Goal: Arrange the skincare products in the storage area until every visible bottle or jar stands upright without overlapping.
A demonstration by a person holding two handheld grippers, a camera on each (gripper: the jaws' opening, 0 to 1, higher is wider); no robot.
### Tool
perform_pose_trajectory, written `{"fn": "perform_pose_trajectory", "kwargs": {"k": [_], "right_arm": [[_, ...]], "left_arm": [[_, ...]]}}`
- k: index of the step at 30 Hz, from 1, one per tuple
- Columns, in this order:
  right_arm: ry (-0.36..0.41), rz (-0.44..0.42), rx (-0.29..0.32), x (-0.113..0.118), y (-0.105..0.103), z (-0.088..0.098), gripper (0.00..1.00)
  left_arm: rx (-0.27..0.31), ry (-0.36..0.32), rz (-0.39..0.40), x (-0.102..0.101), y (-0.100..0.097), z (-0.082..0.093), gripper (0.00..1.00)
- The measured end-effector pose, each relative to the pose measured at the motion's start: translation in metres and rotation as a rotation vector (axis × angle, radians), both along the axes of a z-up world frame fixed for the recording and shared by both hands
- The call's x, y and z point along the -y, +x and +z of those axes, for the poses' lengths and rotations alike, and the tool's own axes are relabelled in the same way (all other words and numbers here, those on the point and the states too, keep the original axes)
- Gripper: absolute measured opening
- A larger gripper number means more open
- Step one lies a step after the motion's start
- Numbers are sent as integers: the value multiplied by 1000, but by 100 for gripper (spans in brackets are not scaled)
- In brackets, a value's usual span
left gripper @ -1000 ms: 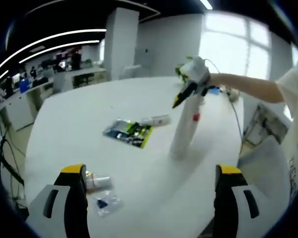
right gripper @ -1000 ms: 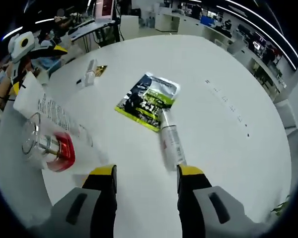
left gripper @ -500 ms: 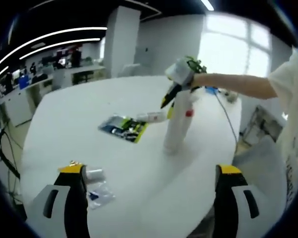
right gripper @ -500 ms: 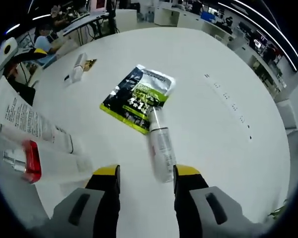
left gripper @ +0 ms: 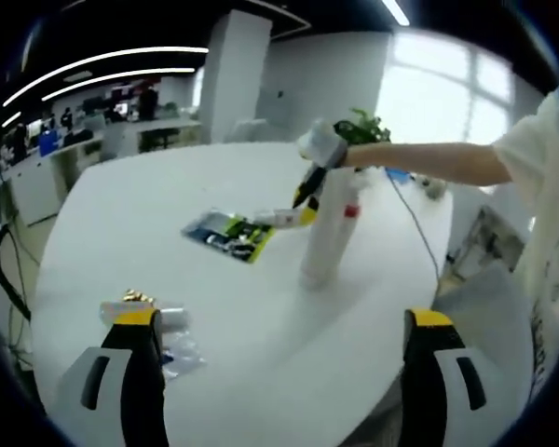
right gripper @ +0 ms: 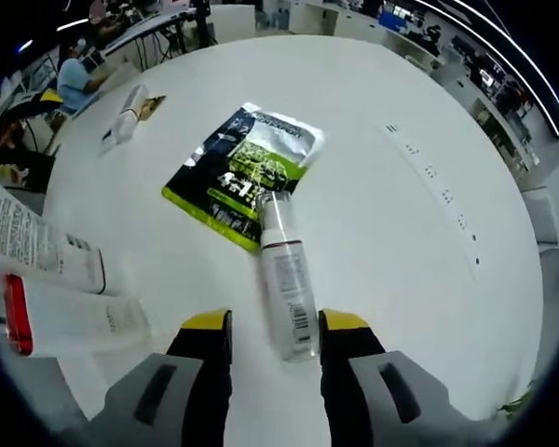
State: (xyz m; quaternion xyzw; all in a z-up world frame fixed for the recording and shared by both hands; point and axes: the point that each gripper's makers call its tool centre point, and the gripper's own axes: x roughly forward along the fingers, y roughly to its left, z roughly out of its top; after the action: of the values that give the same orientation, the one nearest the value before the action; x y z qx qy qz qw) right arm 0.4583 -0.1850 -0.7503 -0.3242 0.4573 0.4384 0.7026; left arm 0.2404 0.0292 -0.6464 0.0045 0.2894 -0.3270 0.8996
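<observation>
White lying bottle (right gripper: pixel 284 293) is now entering the open right gripper (right gripper: pixel 272 326), nearing pickup; left gripper (left gripper: pixel 284 321) is hanging open.

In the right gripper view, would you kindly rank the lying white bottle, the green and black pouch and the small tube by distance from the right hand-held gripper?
1. Lying white bottle, between the jaws of the right hand-held gripper.
2. Green and black pouch, just beyond the bottle's cap.
3. Small tube, far upper left on the table.
</observation>
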Motion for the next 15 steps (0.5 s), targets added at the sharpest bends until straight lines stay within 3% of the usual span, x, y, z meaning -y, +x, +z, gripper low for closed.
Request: {"fn": "perform_pose_trajectory", "kwargs": {"k": [8,10,15], "right_arm": [[-36,26,-36,-1,-8,-9,30],[-49,29,-58,0,-15,-10,31],[-48,31,-70,-2,-9,-14,32]], "left_arm": [[-21,9,-12,0,-5,-4,99],[-31,7,-14,0,-6,-7,98],[-36,2,-16,2,-7,-8,98]]}}
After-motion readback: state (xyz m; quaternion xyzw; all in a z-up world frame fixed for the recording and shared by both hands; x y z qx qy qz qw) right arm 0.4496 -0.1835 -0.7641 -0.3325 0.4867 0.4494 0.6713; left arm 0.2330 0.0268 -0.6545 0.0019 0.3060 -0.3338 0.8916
